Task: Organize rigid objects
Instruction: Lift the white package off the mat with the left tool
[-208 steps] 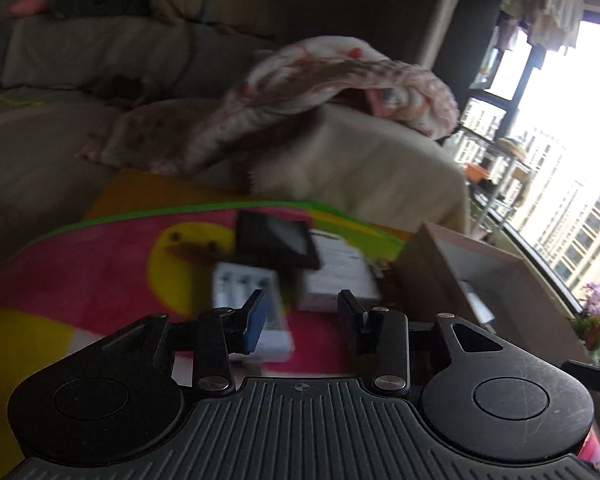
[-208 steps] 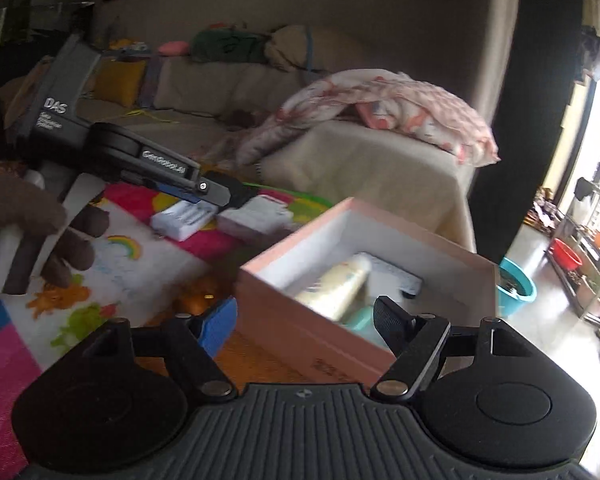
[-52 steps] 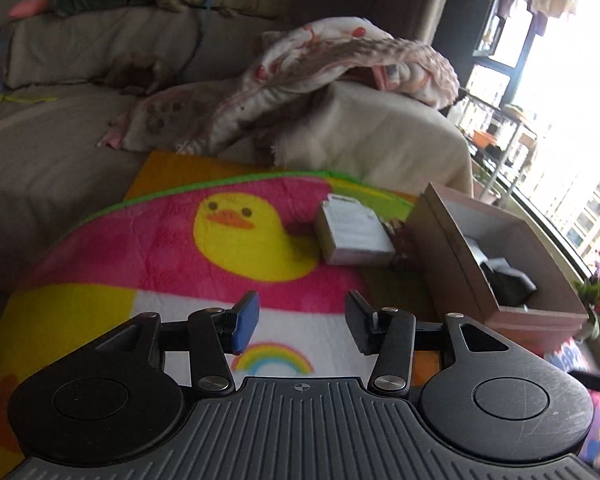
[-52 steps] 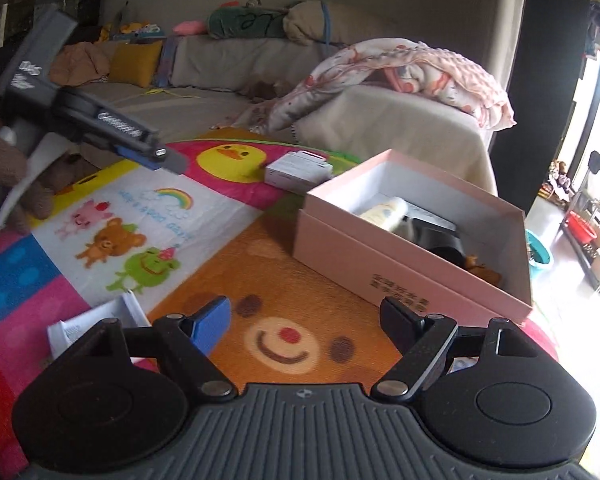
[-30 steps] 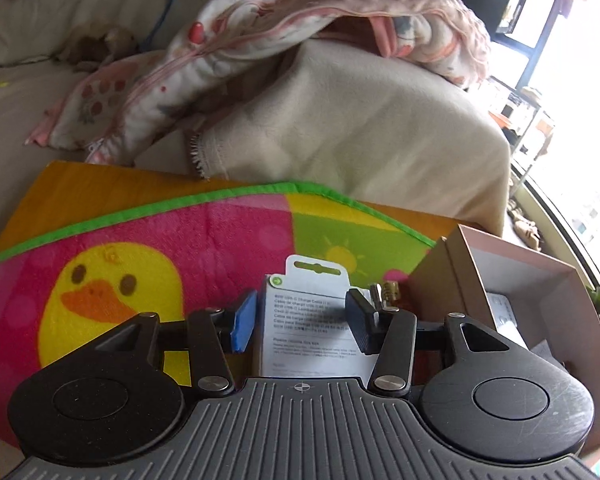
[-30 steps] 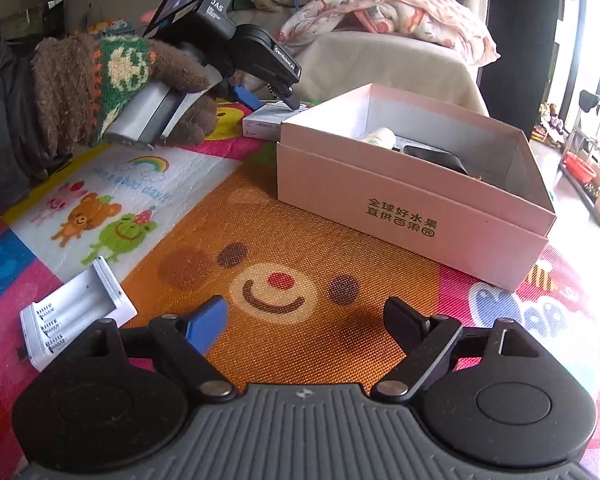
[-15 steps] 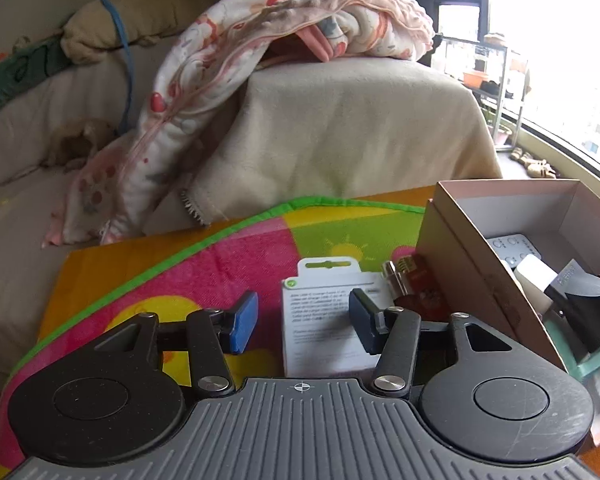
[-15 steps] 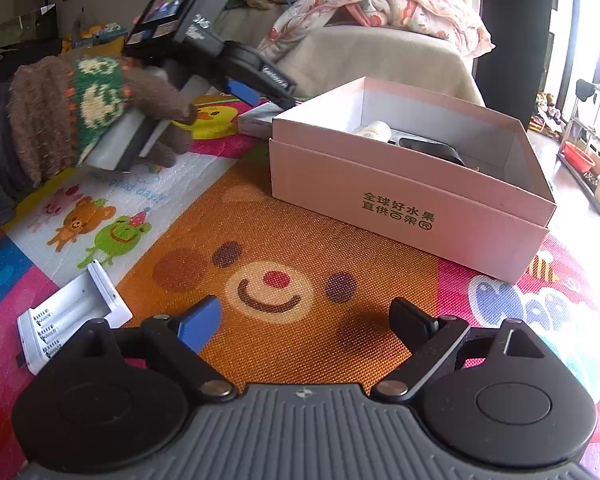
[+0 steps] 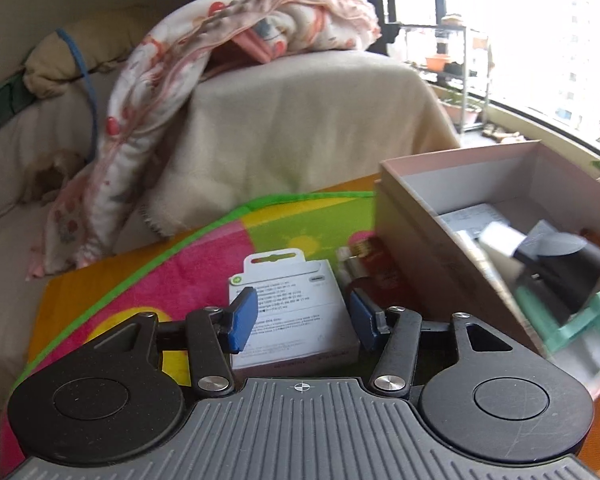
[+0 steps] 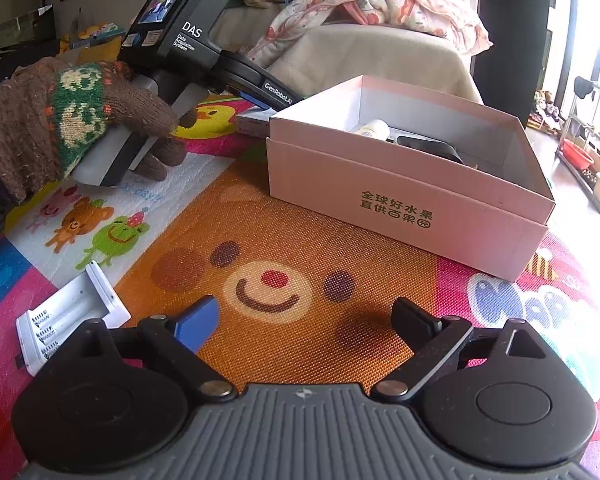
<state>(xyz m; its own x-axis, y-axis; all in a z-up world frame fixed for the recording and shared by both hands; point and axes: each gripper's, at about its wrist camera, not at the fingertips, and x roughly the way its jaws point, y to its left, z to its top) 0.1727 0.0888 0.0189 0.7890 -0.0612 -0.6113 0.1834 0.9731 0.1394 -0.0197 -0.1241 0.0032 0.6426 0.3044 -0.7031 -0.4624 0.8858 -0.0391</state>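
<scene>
The pink box [image 10: 404, 184] blocks the mat's [image 10: 300, 240] far right side. Bare mat lies open before it, with a white charger [image 10: 70, 316] at the near left edge.

Matt cardboard box [image 10: 400, 196]; knitted wool glove [image 10: 60, 128]; woven-textured mat [image 10: 300, 240].

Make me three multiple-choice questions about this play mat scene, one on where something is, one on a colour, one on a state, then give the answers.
1. The white battery charger lies: A in the pink box; B on the play mat; C on the sofa.
2. The open box is: A pink; B blue; C black.
3. The right hand-held gripper is: A shut on the charger; B shut on the box; C open, holding nothing.

B: it rests on the mat, left of the gripper.
A: its walls are pink.
C: only bare mat lies between its spread fingers.
</scene>
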